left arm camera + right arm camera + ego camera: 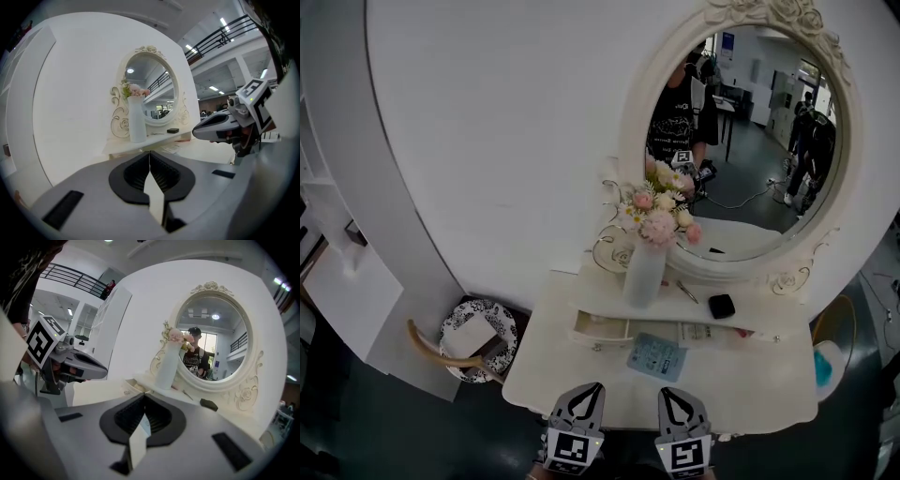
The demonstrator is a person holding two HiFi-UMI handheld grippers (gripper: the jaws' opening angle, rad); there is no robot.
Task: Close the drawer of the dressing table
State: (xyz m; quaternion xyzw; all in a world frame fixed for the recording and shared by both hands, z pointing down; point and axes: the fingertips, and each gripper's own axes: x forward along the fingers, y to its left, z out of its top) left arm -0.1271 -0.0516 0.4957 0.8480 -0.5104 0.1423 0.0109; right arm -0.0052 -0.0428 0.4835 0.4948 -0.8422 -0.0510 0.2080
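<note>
left claw (589, 392): jaws pressed together, nothing between them, pointing forward and a little downward | right claw (671, 394): jaws together, empty, same slight downward tilt | both claws side by side, near each other, not touching

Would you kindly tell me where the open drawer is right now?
In the head view, the open drawer juts from the raised shelf, left of centre, just below the white vase.
</note>
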